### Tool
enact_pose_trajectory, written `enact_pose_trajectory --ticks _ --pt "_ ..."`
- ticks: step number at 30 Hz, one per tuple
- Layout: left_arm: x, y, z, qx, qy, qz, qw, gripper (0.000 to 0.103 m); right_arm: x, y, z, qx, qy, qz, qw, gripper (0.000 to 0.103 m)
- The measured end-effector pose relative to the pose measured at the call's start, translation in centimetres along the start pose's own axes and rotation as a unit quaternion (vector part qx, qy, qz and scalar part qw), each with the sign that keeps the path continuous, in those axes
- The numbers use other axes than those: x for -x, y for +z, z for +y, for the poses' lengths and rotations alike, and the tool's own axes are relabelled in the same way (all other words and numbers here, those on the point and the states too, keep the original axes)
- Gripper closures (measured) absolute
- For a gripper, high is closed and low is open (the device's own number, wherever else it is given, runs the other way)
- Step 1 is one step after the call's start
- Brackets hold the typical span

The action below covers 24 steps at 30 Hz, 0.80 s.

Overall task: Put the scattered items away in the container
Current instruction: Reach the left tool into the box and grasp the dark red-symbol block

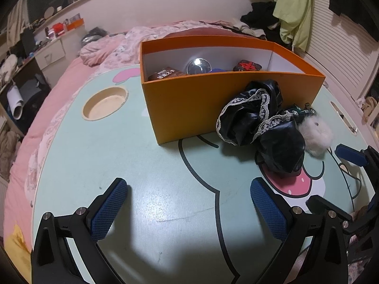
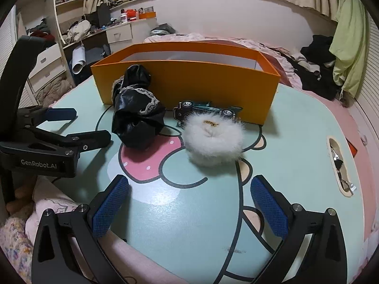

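The orange box (image 1: pixel 213 108) stands on the mint-green cartoon table (image 1: pixel 165 177), and inside it we see a brown carton (image 1: pixel 165 73), a round metal lid (image 1: pixel 198 66), something blue and a dark red-patterned piece (image 1: pixel 247 65). Three items lie outside, on the table in front of its near wall. The black glossy fabric with lace trim (image 2: pixel 136 113) leans against that wall. The white fluffy ball (image 2: pixel 214 139) sits just beside the fabric, and the small teal toy car (image 2: pixel 206 108) lies between the ball and the box. Our left gripper (image 1: pixel 189 203) hovers over the bare table with its blue pads wide apart and nothing between them. Our right gripper (image 2: pixel 189 203) is also spread wide and holds nothing, with the fluffy ball ahead of its fingers. A pink bed (image 1: pixel 59 90) surrounds the table
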<state>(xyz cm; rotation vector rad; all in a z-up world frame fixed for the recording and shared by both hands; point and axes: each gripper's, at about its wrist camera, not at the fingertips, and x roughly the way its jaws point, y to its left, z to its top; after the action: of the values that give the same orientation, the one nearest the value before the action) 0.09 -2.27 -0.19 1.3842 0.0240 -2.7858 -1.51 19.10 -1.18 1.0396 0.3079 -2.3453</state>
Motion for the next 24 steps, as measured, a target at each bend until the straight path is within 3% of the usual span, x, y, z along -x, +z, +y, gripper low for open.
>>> enact_pose_trajectory --ticks 6,13,15,19,24 --pt "0.0 -0.2 -0.3 -0.013 -0.01 -0.018 0.9997 0.0 0.0 0.1 0.0 -0.008 -0.008 0.002 1.0 0.0" --pt "0.0 1.0 0.1 -0.026 -0.021 0.019 0.9992 0.001 -0.3 0.2 0.2 -0.003 -0.002 -0.002 1.0 0.0" --pt "1.9 1.8 0.8 -0.021 -0.031 -0.002 0.9993 0.002 -0.3 0.2 0.2 -0.003 -0.001 -0.003 1.0 0.0" --pt "7.6 5.8 1.2 -0.031 -0.046 -0.079 0.9954 0.002 -0.4 0.1 0.1 -0.002 0.001 -0.004 1.0 0.0" --pt "8.3 12.6 -2.1 -0.106 -0.081 -0.069 0.9887 0.003 -0.4 0.1 0.2 -0.001 0.002 -0.005 1.0 0.0"
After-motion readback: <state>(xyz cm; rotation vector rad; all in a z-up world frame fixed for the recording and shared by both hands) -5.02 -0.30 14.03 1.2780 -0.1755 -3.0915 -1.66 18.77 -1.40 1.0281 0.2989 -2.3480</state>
